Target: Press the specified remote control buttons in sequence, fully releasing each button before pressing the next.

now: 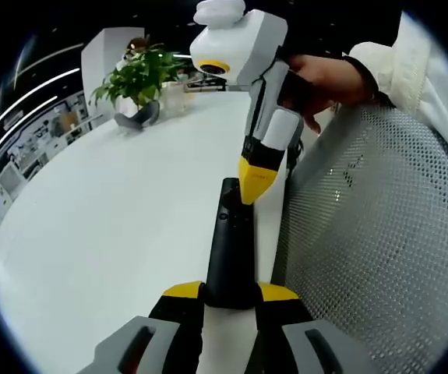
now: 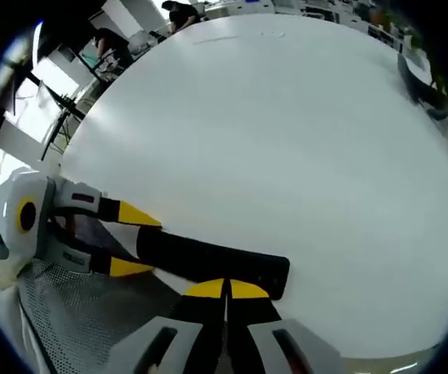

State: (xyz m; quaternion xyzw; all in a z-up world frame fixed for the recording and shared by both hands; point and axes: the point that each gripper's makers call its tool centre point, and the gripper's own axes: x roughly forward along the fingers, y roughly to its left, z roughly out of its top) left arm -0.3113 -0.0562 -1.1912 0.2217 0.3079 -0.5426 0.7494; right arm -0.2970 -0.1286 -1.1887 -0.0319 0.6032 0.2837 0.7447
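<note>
White tabletop (image 1: pixel 114 234) stretches away from us toward a potted plant (image 1: pixel 139 82) at its far edge, with a mesh chair back (image 1: pixel 372 249) close on one side. We hold the black remote control (image 1: pixel 229 249) by its near end in the left gripper (image 1: pixel 230 294), whose yellow-tipped jaws are clamped against both sides of it, so it lies out over the table edge. Our right gripper (image 1: pixel 256 183) comes down from above with its jaws drawn together into one yellow point, resting on or just above the remote's far end. In the right gripper view those closed tips (image 2: pixel 225 290) sit at the remote (image 2: pixel 208 263). We judge a button press is in hand; whether the button is actually depressed we cannot tell. Next we need a clean lift clear before moving on.
</note>
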